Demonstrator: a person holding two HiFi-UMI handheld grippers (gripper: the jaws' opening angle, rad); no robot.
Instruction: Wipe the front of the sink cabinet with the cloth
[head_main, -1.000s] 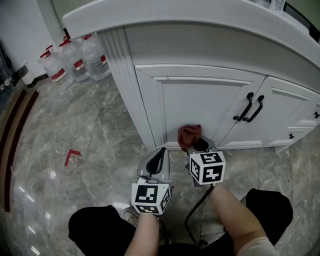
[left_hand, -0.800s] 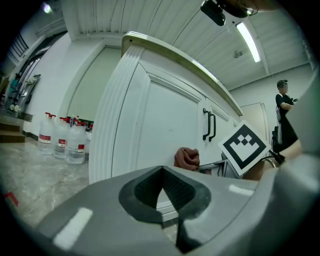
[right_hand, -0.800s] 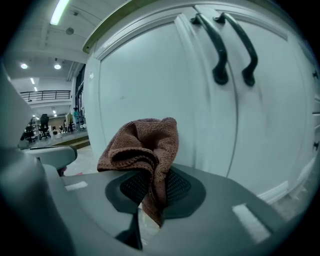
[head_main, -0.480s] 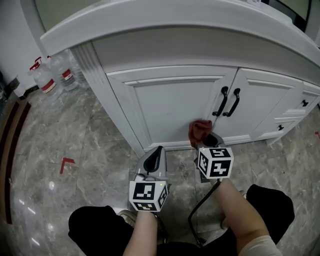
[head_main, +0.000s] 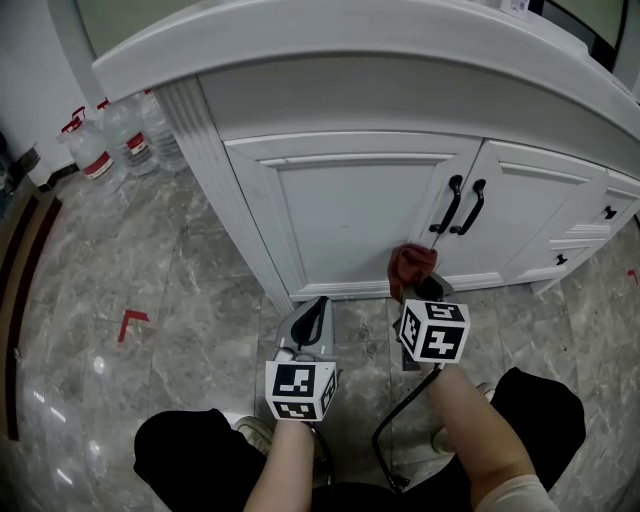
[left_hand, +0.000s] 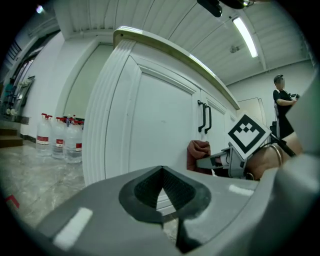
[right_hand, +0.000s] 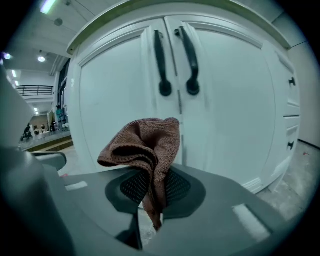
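Closest in, the person's dark-clad knees (head_main: 200, 450) frame both forearms, and a black cable (head_main: 392, 425) loops down from the right one. The left gripper (head_main: 312, 318) hangs low over the grey marble floor (head_main: 190, 290), its jaws pressed together with nothing between them, and it sits where it sat a second ago. The right gripper (head_main: 421, 291) is held further forward and to the right, its jaws pinched on a reddish-brown cloth (head_main: 411, 264), whose bunched folds stand up above the pads while a thin tail hangs below them. The cloth is at the lower right corner of the left door (head_main: 350, 220) of the white cabinet (head_main: 240, 230), below the two black handles (head_main: 463, 205) and close to the seam between the doors; whether it presses on the wood cannot be told. A second ago it was further left on that door, well away from the handles; over the last half second it has hardly shifted against them. A red mark (head_main: 130, 322) lies on the floor to the left. Above the doors runs the pale counter (head_main: 330, 45), and beyond the cabinet's fluted corner stand water bottles (head_main: 112, 140) with red caps.
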